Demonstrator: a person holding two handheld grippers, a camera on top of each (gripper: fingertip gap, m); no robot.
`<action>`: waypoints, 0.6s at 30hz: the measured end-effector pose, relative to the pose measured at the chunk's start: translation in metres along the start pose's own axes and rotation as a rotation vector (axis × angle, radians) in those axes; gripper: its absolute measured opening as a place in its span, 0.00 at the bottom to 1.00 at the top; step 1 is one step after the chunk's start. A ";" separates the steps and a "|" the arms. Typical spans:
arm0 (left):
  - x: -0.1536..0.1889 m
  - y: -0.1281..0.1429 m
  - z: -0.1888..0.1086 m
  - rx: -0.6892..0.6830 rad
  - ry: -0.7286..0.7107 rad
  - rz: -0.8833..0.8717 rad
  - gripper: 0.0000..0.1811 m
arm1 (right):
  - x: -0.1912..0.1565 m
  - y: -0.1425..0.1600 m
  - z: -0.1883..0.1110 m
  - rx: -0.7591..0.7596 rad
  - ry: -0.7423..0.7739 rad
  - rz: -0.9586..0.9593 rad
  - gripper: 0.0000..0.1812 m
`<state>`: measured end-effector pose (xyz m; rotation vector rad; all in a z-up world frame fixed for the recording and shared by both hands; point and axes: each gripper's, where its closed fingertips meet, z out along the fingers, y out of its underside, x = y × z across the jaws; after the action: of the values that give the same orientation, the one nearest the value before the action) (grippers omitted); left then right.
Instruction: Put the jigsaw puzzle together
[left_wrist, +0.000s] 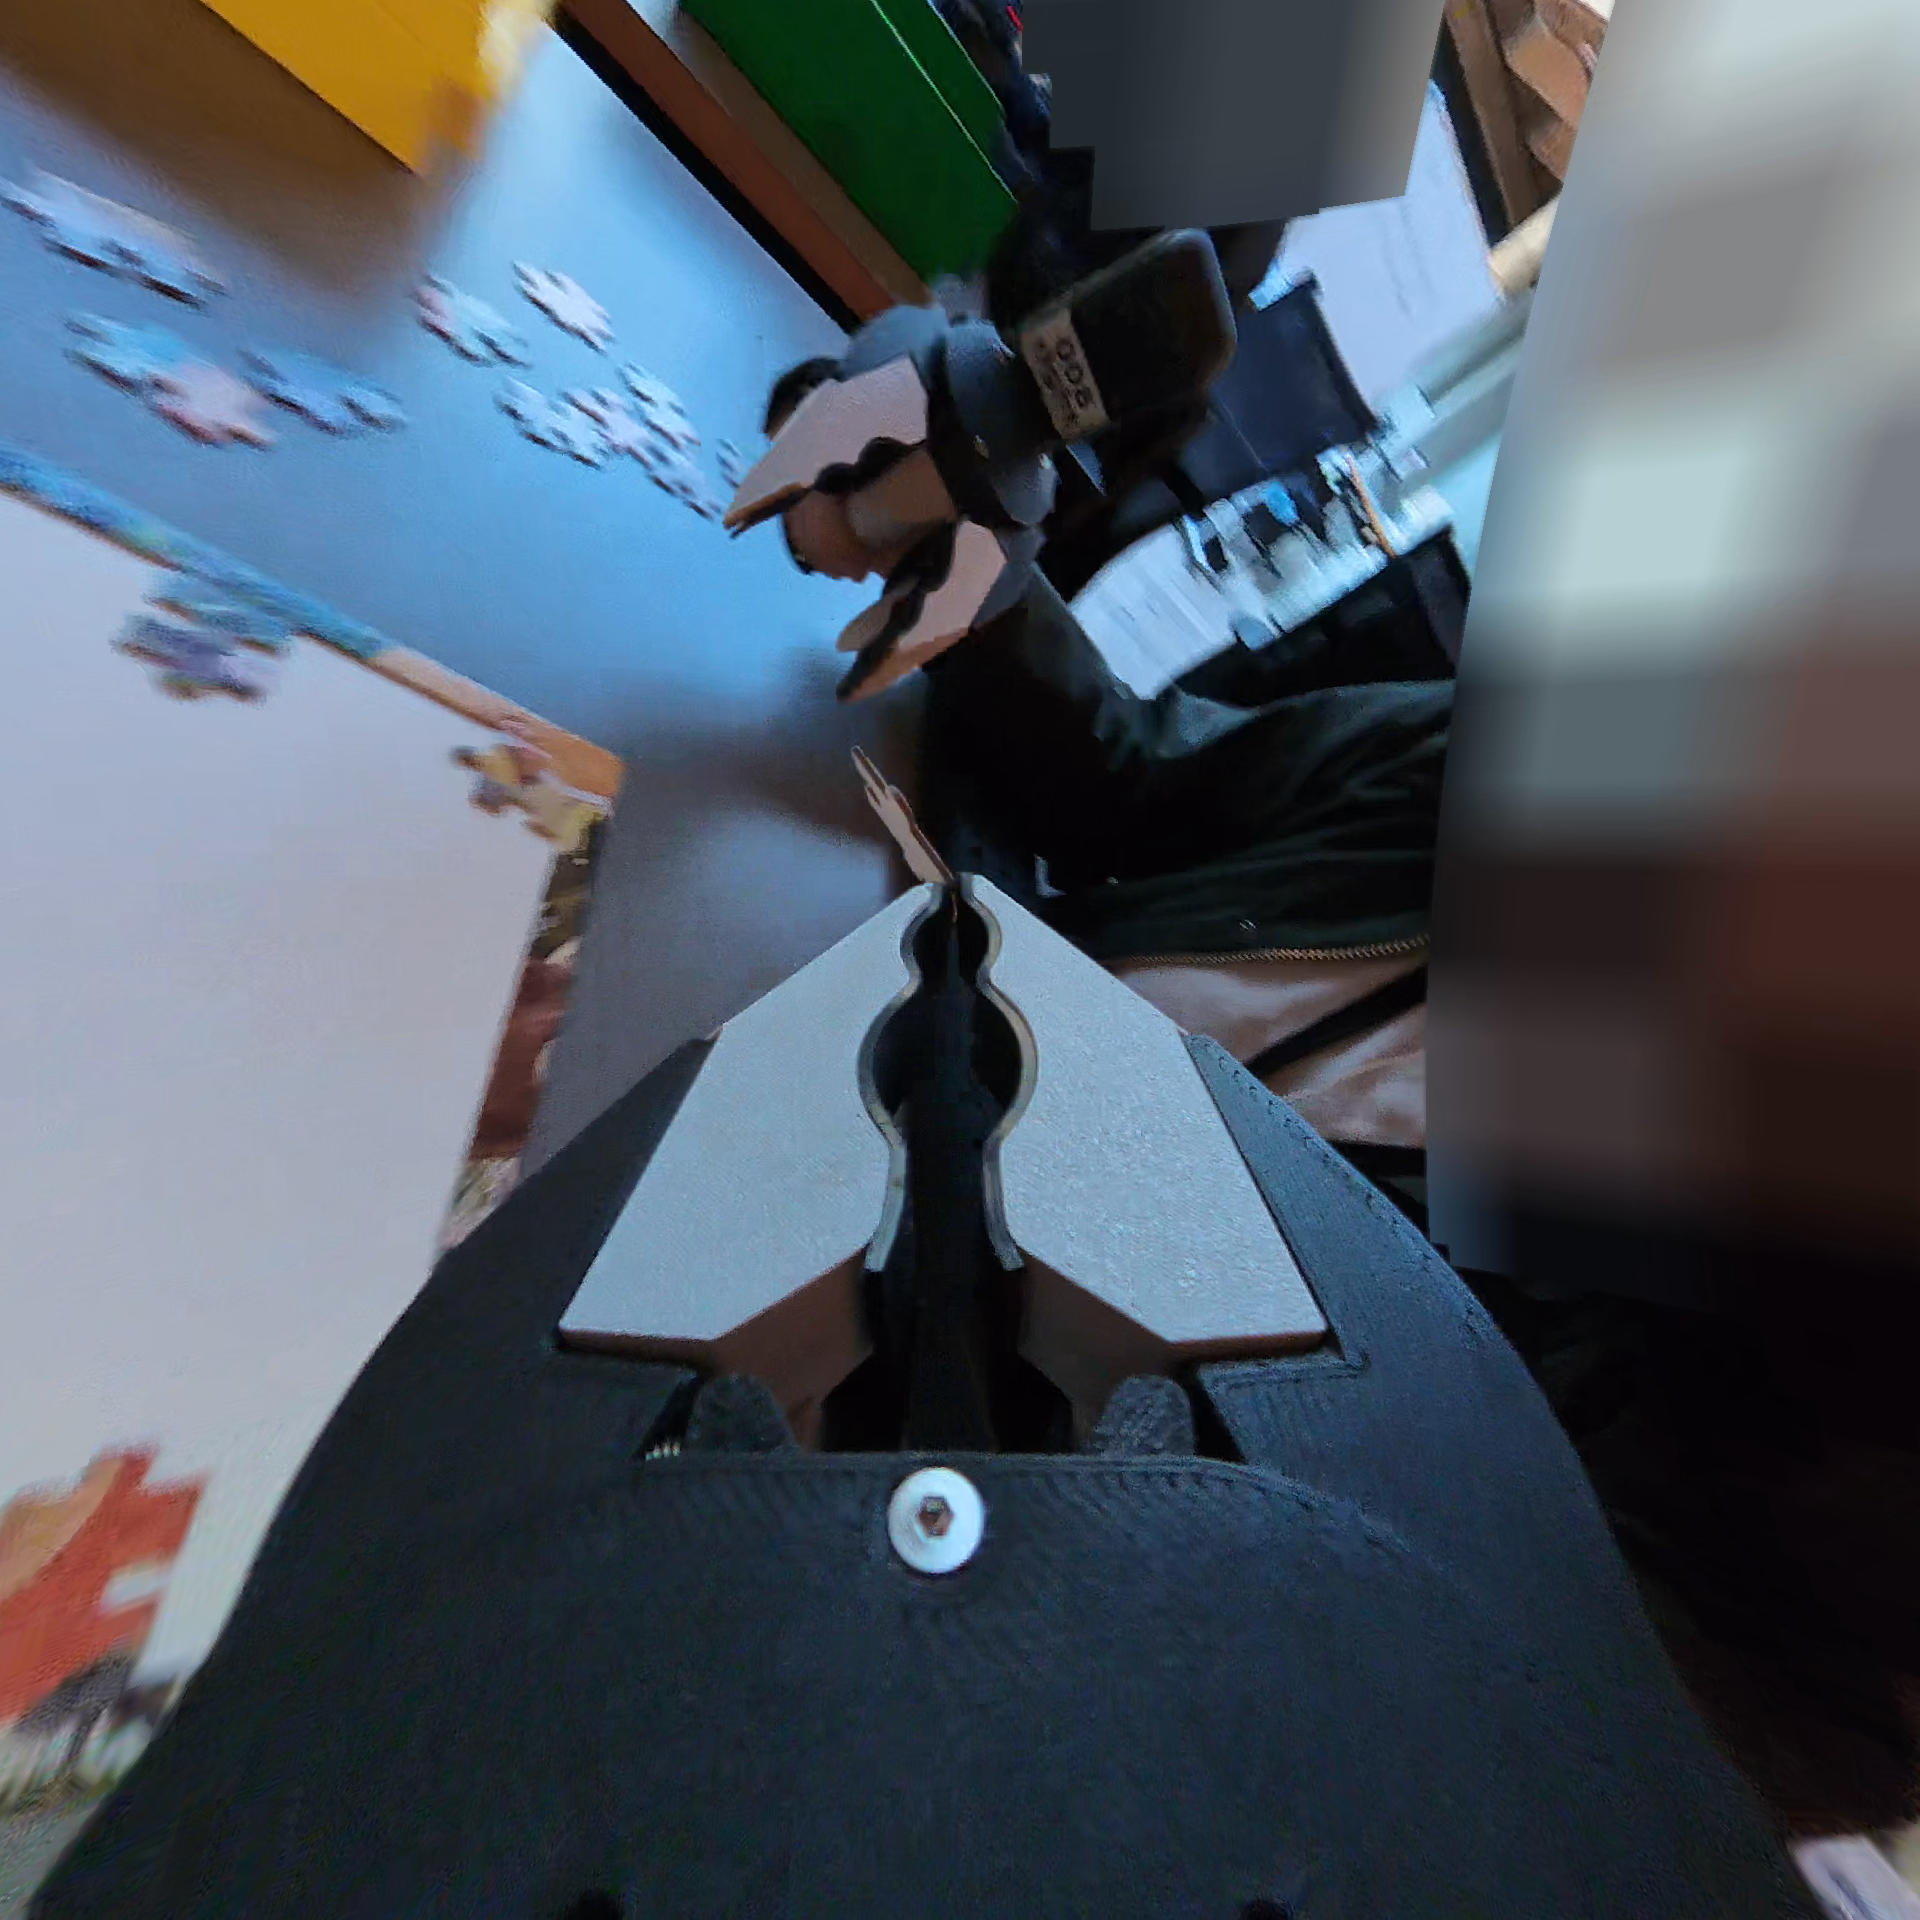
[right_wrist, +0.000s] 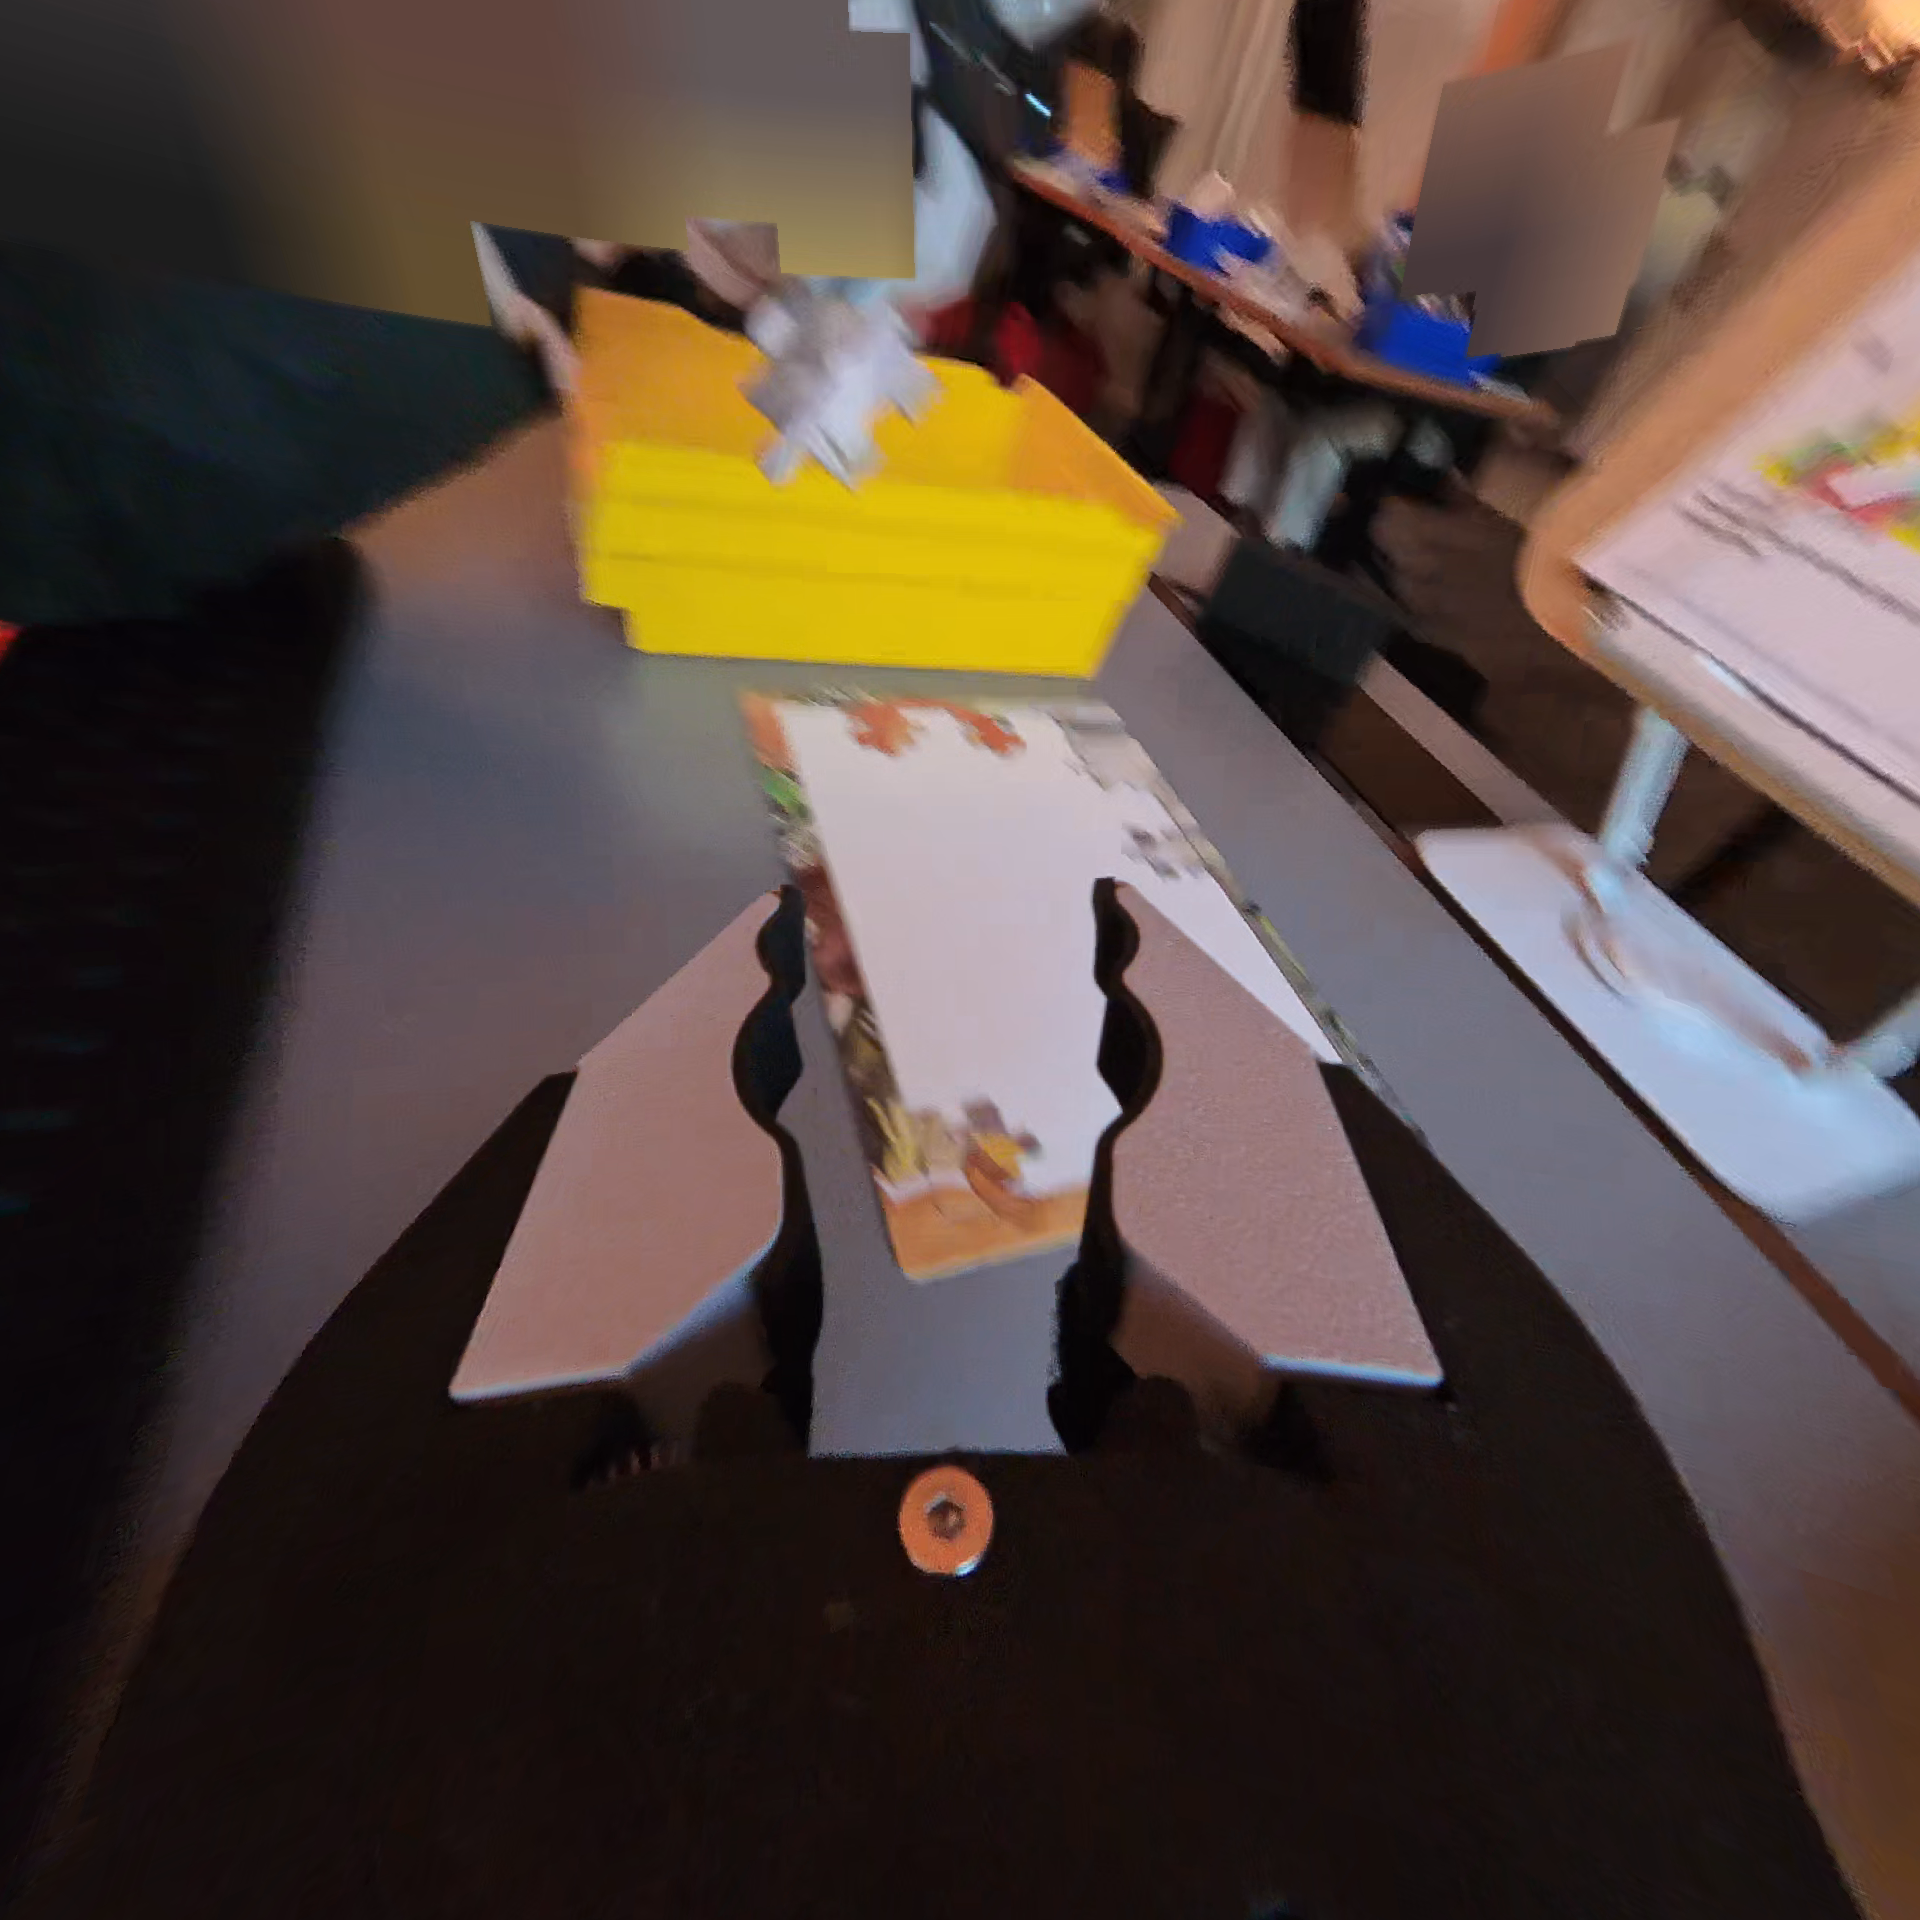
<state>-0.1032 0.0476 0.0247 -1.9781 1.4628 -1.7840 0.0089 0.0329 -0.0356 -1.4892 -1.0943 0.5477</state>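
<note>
My left gripper (left_wrist: 951, 888) is shut on a thin jigsaw piece (left_wrist: 902, 821), seen edge-on and sticking out past the fingertips, in the air beside the table edge. The puzzle board (left_wrist: 208, 987) lies to its left, white in the middle with part of its picture border filled in. Loose pieces (left_wrist: 603, 416) lie on the grey table (left_wrist: 644, 623) beyond it. My right gripper (right_wrist: 948, 904) is open and empty above the near end of the board (right_wrist: 977, 935); it also shows in the left wrist view (left_wrist: 805, 592). A pale piece (right_wrist: 831, 400) hangs in the air before the yellow bin.
A yellow bin (right_wrist: 862, 551) stands at the table's far end behind the board, and also shows in the left wrist view (left_wrist: 343, 73) beside a green bin (left_wrist: 873, 114). The table edge (right_wrist: 1455, 935) runs along the right. Other tables and people are farther off. About 15 centimetres separates my left fingertips from my right.
</note>
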 end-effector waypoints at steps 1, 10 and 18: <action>0.002 0.003 0.013 -0.038 0.040 -0.004 0.00 | -0.014 -0.007 0.006 0.027 -0.042 -0.043 0.33; 0.006 0.028 0.067 -0.228 0.206 -0.075 0.00 | -0.056 -0.023 0.023 0.076 -0.116 -0.231 0.31; 0.002 0.037 0.077 -0.278 0.200 -0.077 0.00 | -0.063 -0.022 0.024 0.058 -0.132 -0.266 0.25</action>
<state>-0.0620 -0.0118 -0.0203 -2.0537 1.8084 -1.9523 -0.0469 -0.0109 -0.0351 -1.2465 -1.3446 0.4910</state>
